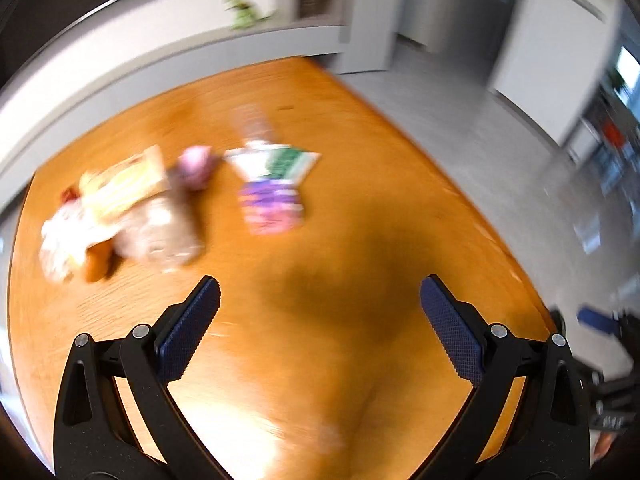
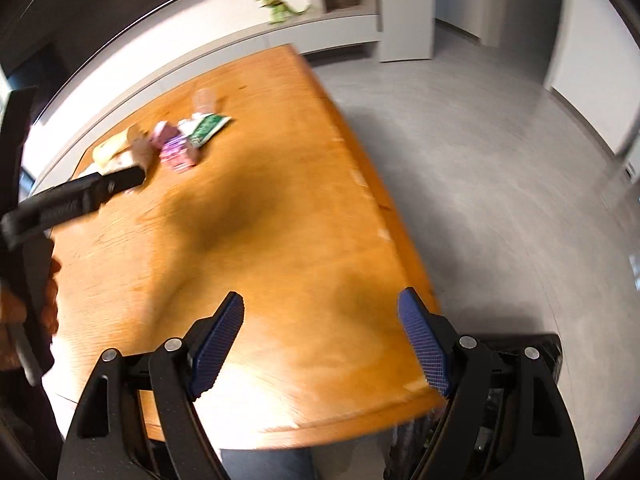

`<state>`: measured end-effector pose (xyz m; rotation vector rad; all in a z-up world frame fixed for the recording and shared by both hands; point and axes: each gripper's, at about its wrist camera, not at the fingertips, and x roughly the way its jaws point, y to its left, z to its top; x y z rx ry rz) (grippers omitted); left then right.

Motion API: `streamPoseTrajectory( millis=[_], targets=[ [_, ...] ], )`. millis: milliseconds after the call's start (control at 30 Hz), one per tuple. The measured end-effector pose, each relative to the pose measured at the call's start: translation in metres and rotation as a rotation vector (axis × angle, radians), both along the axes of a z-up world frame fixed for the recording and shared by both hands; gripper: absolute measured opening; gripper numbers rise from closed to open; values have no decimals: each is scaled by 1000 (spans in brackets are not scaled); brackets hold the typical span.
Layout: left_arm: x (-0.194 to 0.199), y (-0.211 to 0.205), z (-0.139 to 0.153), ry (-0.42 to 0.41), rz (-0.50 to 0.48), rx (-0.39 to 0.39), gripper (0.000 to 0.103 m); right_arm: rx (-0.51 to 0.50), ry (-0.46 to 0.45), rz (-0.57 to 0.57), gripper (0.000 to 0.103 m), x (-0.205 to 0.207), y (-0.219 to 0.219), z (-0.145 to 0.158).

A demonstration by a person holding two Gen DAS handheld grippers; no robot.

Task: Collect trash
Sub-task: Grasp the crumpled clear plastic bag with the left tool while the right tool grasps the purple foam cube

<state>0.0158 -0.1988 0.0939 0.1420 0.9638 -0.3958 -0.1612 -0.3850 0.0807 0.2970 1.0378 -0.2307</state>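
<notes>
Orange wooden table, smooth and rounded, over grey floor. Left view: left gripper spread wide, empty; blurred crumpled trash lies ahead-left. Right view: right gripper wide apart, empty; trash far ahead-left; green dinosaur on ledge beyond.

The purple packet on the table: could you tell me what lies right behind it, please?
Behind the purple packet lies a green-and-white wrapper, touching its far end, with a clear plastic cup further back. Blur hides any print, and whatever the wrapper covers cannot be seen.
</notes>
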Motion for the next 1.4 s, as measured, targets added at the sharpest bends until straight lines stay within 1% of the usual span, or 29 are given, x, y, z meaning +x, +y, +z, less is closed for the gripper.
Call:
streamPoseTrajectory(
  millis=[33, 133, 200, 267, 300, 333, 367, 433, 567, 600, 633, 667, 700, 733, 800, 900, 1000, 1067, 1100, 1133, 1200, 1267, 1400],
  targets=[
    [14, 15, -3, 10, 41, -2, 97, -2, 4, 19, 80, 10, 7, 0],
    [47, 41, -11, 32, 118, -5, 97, -4, 10, 59, 80, 31, 22, 0],
    [65, 52, -19, 55, 147, -10, 97, -2, 12, 78, 80, 45, 29, -1],
    [81, 60, -27, 73, 155, -19, 97, 4, 14, 103, 80, 62, 39, -4],
    [87, 60, -30, 77, 158, -15, 93, 7, 17, 112, 80, 69, 42, -5],
    [93, 61, -34, 83, 158, -6, 83, 12, 21, 122, 80, 78, 46, -7],
    [98, 61, -38, 92, 159, 2, 78, 18, 25, 131, 80, 87, 50, -9],
    [107, 61, -45, 106, 163, 4, 63, 44, 34, 159, 80, 107, 60, -15],
    [121, 69, -56, 129, 175, -12, 52, 74, 31, 191, 80, 137, 73, -18],
    [125, 73, -60, 138, 180, -21, 48, 75, 32, 197, 80, 147, 77, -18],
    [124, 75, -61, 141, 180, -34, 41, 73, 31, 200, 80, 157, 81, -18],
    [125, 79, -62, 143, 175, -47, 37, 73, 29, 204, 80, 166, 85, -19],
    [124, 84, -62, 150, 166, -73, 32, 73, 28, 209, 80, 178, 88, -19],
    [123, 88, -62, 158, 157, -93, 26, 71, 29, 214, 77, 187, 91, -19],
    [116, 98, -58, 169, 133, -129, 22, 62, 40, 220, 72, 206, 99, -22],
    [98, 111, -51, 164, 87, -141, 20, 33, 65, 231, 63, 231, 111, -32],
    [73, 120, -42, 144, 39, -123, 20, -1, 87, 218, 61, 251, 115, -43],
    [63, 126, -40, 142, 19, -121, 20, -9, 98, 208, 57, 260, 115, -49],
    [57, 128, -39, 141, 9, -121, 20, -5, 105, 213, 48, 265, 115, -52],
    [52, 130, -37, 135, 2, -113, 20, -12, 107, 213, 42, 265, 114, -52],
    [47, 138, -36, 128, -3, -109, 20, -22, 102, 211, 41, 260, 114, -48],
    [37, 146, -33, 117, -3, -110, 20, 0, 78, 219, 41, 247, 113, -40],
    [20, 144, -20, 85, -23, -109, 20, 37, 38, 224, 41, 214, 107, -19]
  ],
)
